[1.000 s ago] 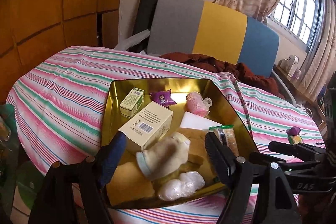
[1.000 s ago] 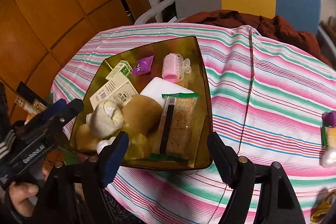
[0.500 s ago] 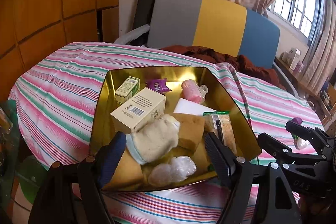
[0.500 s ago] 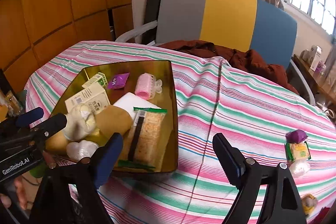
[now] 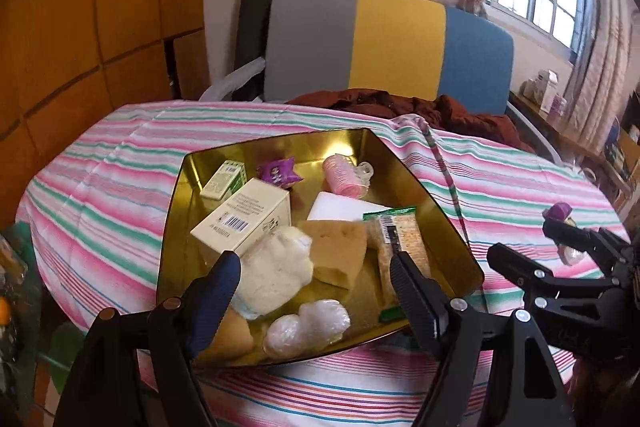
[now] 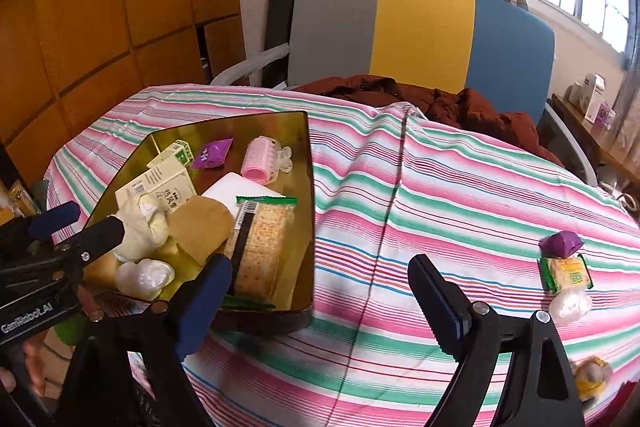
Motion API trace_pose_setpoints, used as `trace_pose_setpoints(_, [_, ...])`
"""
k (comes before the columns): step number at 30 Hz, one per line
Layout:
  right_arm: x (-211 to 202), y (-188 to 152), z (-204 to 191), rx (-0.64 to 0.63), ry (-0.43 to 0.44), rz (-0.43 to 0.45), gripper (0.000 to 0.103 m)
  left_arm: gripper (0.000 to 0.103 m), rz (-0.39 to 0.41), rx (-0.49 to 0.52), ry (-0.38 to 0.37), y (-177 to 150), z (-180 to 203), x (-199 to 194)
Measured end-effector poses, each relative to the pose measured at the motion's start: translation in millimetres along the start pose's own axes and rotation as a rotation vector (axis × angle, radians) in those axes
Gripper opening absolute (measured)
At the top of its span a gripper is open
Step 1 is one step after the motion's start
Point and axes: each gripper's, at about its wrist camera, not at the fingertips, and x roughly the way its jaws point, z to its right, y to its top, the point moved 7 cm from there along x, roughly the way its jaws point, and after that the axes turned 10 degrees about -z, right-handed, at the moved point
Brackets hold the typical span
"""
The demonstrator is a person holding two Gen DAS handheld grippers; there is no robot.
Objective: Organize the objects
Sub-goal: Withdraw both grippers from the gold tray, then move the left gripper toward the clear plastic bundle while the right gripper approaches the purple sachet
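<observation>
Swung away from the gold tray toward bare striped cloth, the right gripper hangs open and empty, nearer than the open, empty left gripper over the tray to the loose snack packets lying off to its right.

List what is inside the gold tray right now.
The gold tray holds two cream boxes, a purple packet, pink roller, white block, brown sponge, cracker pack, cream cloth and wrapped white balls. Anything beneath them is hidden.
</observation>
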Motion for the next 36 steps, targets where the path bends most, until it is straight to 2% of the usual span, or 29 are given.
trace_pose_setpoints(9, [-1.7, -3.6, 29.0, 0.045, -0.027, -0.004, 0.092, 0.079, 0.004, 0.076, -0.011, 3.2, 20.3, -1.7])
trace_pose_setpoints(23, [-8.8, -5.0, 107.4, 0.113, -0.133, -0.019, 0.092, 0.079, 0.001, 0.161, -0.049, 12.8, 53.5, 0.5])
trace_pose_setpoints(30, [-14.7, -4.7, 176.6, 0.212, -0.189, -0.047, 0.092, 0.079, -0.010, 0.194, -0.095, 17.1, 74.1, 4.9])
trace_pose_setpoints(36, [-25.4, -17.1, 257.1, 0.375, -0.244, -0.058, 0.092, 0.079, -0.036, 0.183, -0.165, 15.6, 82.7, 7.9])
